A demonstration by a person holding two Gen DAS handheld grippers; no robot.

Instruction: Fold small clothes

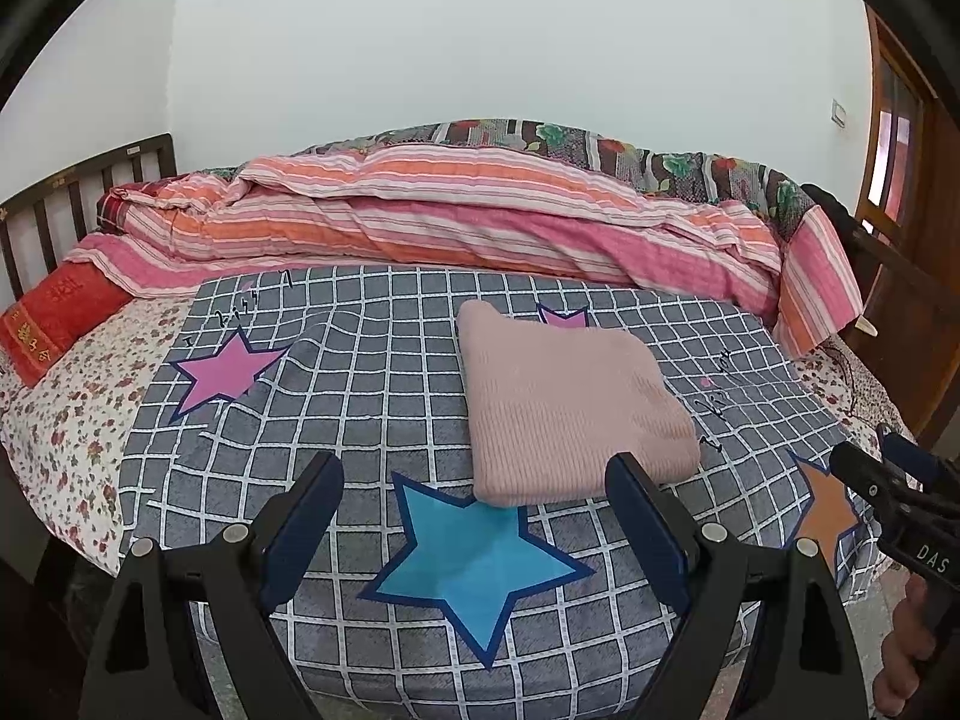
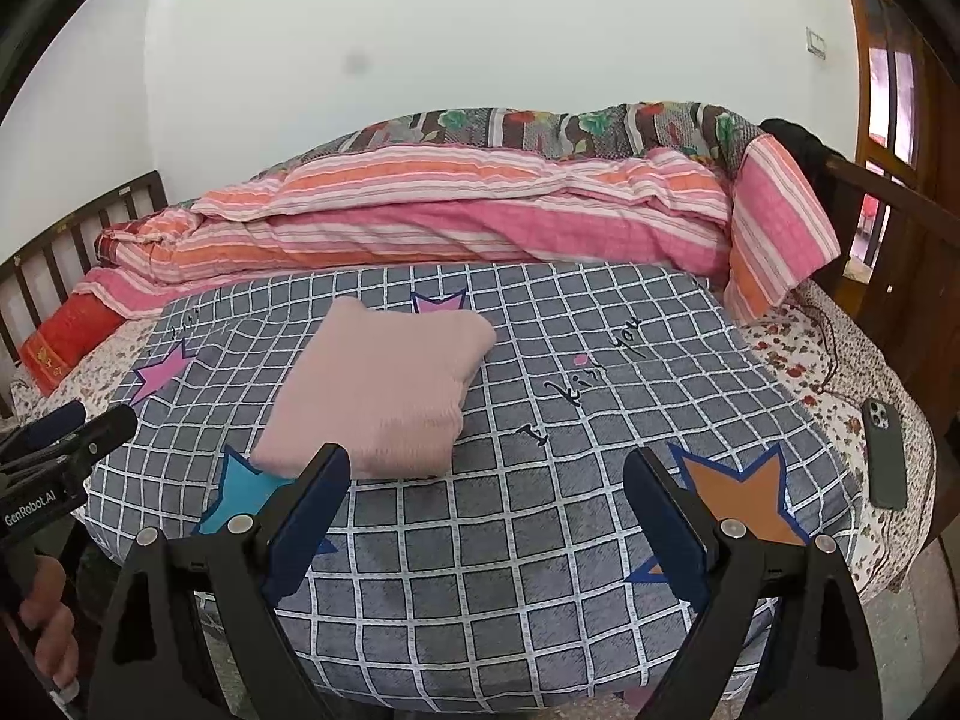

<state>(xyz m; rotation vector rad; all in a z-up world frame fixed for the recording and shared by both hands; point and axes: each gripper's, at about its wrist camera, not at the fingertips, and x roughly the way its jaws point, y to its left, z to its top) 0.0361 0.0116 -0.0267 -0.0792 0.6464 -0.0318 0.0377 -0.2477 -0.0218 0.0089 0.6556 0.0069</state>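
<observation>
Pink sweater [image 1: 570,402] lay folded in a neat square on the gray check blanket [image 1: 372,372], near the middle of the bed, w/ its near corner by the blue star [image 1: 474,558]. A pink star [image 1: 564,318] peeked out behind it. My left gripper [image 1: 474,516] was wide open w/ nothing in it, held back over the near edge of the blanket. My right gripper [image 2: 486,510] was wide open & empty too, off to the right of the sweater, not touching it. So I thought the fold was about done. To end it well, I thought I should keep both grippers up & clear so they didn't bump the pile, then pat any puffy edge flat, esp. the thick near side. I had to mind the phone [image 2: 887,456] by the bed's right edge.
</observation>
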